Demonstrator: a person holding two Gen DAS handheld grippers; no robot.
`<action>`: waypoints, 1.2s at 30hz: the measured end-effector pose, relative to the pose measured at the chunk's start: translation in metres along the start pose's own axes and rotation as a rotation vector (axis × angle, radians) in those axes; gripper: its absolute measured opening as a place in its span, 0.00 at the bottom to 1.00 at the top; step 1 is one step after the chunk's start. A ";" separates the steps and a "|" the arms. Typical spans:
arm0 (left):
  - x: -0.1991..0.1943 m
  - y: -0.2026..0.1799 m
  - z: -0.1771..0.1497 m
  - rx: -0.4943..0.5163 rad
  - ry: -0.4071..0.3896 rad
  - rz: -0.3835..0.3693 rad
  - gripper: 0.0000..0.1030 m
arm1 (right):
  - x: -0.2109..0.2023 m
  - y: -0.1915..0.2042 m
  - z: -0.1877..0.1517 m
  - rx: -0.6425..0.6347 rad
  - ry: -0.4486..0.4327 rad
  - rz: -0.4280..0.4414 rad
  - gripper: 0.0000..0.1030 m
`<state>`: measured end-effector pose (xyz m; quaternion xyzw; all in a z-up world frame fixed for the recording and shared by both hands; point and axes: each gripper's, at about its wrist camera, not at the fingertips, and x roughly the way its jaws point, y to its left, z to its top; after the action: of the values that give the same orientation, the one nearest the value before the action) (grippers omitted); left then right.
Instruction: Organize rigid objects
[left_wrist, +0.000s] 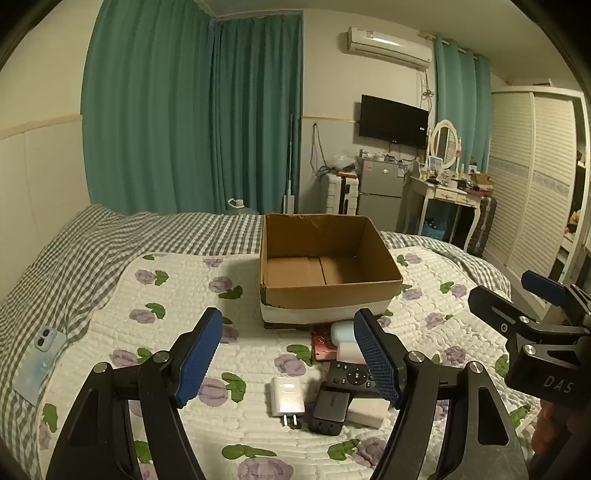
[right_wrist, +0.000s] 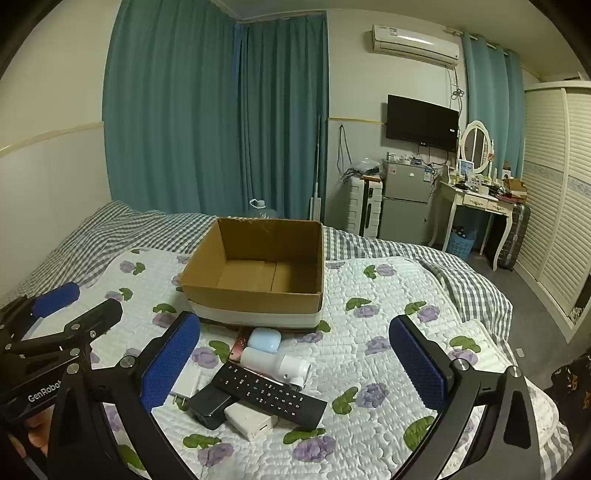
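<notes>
An empty open cardboard box stands on the bed. In front of it lies a pile: a black remote, a white plug charger, a black adapter, a white adapter block, a white cylindrical device, a light blue case and a reddish flat item. My left gripper is open above the pile. My right gripper is open above the pile. Both are empty.
A phone in a pale case lies on the checked sheet at the left. The flowered quilt covers the bed. Beyond the bed stand a small fridge, a dressing table and a wardrobe.
</notes>
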<state>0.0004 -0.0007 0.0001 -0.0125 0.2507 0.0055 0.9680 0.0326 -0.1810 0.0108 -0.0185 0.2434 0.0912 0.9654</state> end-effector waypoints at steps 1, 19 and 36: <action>0.000 0.000 0.000 0.002 -0.001 0.002 0.74 | 0.000 0.000 0.000 0.002 0.003 0.002 1.00; -0.003 -0.002 0.001 0.004 -0.017 -0.004 0.74 | 0.002 0.001 -0.004 0.001 0.008 0.005 1.00; -0.002 -0.002 -0.001 0.005 -0.017 -0.009 0.74 | 0.005 0.001 -0.008 0.002 0.019 0.007 1.00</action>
<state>-0.0015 -0.0026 0.0000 -0.0113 0.2426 0.0004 0.9701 0.0333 -0.1797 0.0008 -0.0176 0.2525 0.0940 0.9629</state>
